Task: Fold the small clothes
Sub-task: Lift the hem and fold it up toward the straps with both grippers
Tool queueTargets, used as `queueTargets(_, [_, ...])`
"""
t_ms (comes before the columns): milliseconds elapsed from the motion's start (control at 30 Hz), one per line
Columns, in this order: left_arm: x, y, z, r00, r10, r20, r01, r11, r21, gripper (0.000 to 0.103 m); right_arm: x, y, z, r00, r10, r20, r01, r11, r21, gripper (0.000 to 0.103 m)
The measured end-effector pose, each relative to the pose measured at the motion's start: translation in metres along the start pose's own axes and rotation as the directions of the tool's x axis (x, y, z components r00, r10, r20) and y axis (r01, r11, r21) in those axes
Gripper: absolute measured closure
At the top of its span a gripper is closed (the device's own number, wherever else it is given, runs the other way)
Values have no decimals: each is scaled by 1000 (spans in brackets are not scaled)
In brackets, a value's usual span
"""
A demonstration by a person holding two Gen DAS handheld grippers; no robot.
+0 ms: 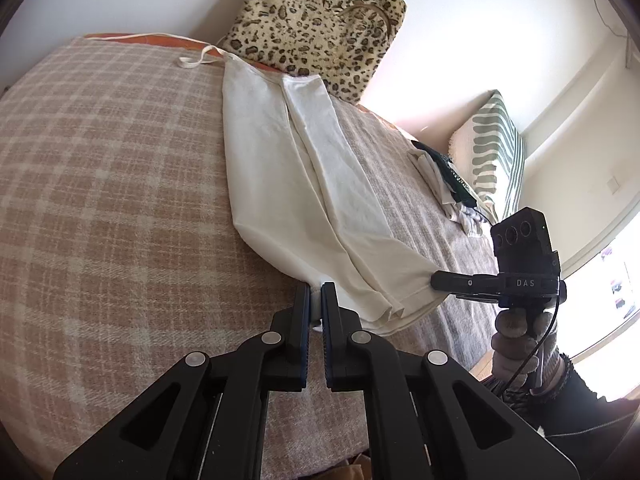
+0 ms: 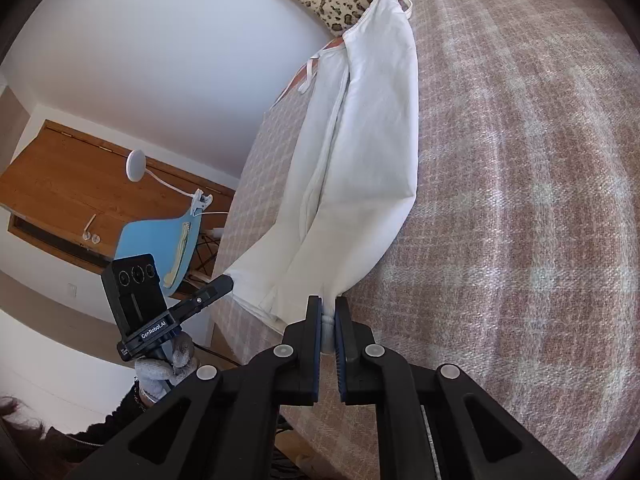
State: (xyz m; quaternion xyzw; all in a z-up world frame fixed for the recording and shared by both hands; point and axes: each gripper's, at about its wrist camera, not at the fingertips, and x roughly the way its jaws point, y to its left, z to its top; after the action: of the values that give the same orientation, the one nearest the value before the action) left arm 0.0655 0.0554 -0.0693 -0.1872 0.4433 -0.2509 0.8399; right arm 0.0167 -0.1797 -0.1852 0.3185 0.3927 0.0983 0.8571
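One white garment (image 1: 304,184), a strappy top folded lengthwise into a long band, is laid on the plaid blanket (image 1: 112,184) of a bed, its straps toward the leopard-print cushion (image 1: 320,28) at the far end. Two claws are seen. The left claw (image 1: 316,304) is closed down to a narrow slit on one near hem corner, and the right claw (image 2: 328,320) is closed likewise on the other corner; each is also seen from the opposite camera, its tips at the cloth. One small heap of other clothes (image 1: 448,188) is left near the bed's edge beside one green-striped pillow (image 1: 496,148), well apart from the garment. Beyond the other edge one blue chair (image 2: 160,248) and one white lamp (image 2: 136,164) are seen. Bare blanket is left on both sides of the garment.
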Motion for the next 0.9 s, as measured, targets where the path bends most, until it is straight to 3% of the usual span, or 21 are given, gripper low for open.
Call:
queueTargets(333, [4, 2, 36, 999, 25, 46, -25, 1000, 7, 99, -11, 7, 38, 997, 38, 69, -40, 999, 30, 99])
queueTargets(633, [19, 4, 71, 995, 77, 62, -79, 996, 33, 99, -2, 15, 76, 995, -40, 92, 40, 999, -3, 99])
queueTargets(900, [40, 15, 92, 993, 106, 58, -107, 994, 12, 99, 13, -2, 109, 992, -83, 94, 80, 996, 35, 99])
